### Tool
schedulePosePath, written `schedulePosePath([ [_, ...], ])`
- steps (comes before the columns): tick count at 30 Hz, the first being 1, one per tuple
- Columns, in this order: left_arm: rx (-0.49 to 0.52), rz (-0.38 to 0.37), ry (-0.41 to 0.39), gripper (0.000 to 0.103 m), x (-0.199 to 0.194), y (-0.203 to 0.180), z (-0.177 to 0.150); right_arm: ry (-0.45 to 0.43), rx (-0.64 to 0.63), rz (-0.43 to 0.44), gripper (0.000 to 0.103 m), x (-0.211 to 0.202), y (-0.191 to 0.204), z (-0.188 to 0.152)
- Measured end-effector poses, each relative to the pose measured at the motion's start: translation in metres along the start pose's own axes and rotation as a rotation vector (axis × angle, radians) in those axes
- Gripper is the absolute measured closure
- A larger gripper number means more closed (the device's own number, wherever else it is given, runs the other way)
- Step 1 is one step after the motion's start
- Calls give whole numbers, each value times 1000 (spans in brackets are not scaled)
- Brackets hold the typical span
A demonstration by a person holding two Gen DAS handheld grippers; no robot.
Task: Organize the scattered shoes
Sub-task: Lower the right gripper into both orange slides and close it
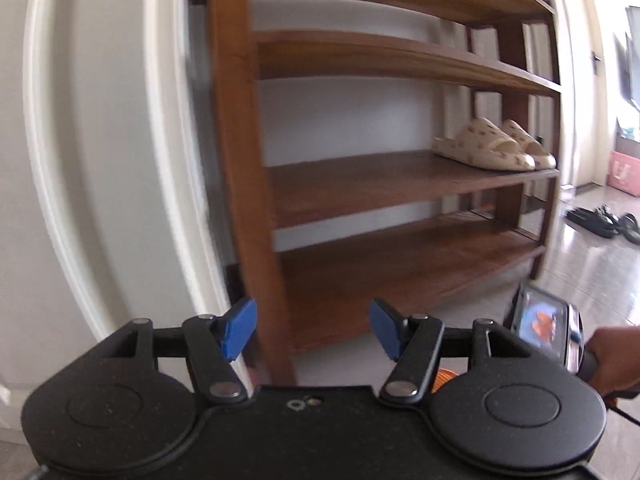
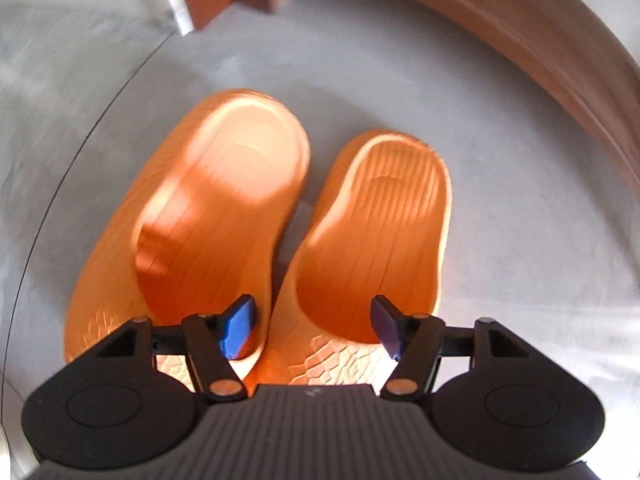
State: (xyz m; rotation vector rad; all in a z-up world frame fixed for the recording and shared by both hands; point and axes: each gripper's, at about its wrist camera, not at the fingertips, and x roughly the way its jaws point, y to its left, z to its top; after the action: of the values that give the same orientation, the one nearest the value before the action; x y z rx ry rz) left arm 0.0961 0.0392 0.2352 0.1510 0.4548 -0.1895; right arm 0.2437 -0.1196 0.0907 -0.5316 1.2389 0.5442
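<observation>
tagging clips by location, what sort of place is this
Most likely a home entryway or hallway: a wooden shoe rack holding beige slippers, black sandals loose on the tiled floor, and orange slippers on the floor.

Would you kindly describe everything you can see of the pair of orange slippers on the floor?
The orange slippers are open-backed slides of what looks like moulded foam or rubber, with ribbed footbeds and a cracked, cell-like pattern on the straps. They lie side by side, soles down, on the grey floor near the wooden shoe rack, heels pointing away from the camera. The right hand-held gripper hovers open above their straps; whether it touches them cannot be told.
</observation>
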Motion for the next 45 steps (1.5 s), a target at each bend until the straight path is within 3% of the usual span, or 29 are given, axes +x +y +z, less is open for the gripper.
schedulePosePath([
  [7,69,-53,54,40,22,-27,-23,-135,101,47,35,-50,-31,3],
  [9,69,-54,65,40,27,-27,-26,-177,136,63,31,-49,-2,-34],
  [14,84,-50,110,40,39,-33,-40,-202,223,130,28,-31,31,-114],
  [21,118,-59,132,40,43,-34,-52,-231,337,192,25,1,53,-170],
  [23,117,-54,134,40,45,-33,-53,-257,375,187,24,17,61,-171],
  [24,116,-48,137,40,46,-31,-53,-279,388,180,16,21,65,-173],
  [27,122,-35,146,40,45,-28,-57,-396,377,137,12,19,77,-179],
  [30,136,-15,162,40,45,-23,-63,-439,298,88,13,20,91,-179],
  [34,127,17,183,40,46,-13,-67,-480,83,-63,13,23,124,-179],
  [36,117,22,185,40,45,-11,-67,-485,65,-78,13,29,128,-181],
  [41,135,23,177,40,40,-12,-67,-546,185,-6,9,39,115,-177],
  [45,160,14,181,40,37,-14,-71,-570,272,-9,9,47,98,-163],
])
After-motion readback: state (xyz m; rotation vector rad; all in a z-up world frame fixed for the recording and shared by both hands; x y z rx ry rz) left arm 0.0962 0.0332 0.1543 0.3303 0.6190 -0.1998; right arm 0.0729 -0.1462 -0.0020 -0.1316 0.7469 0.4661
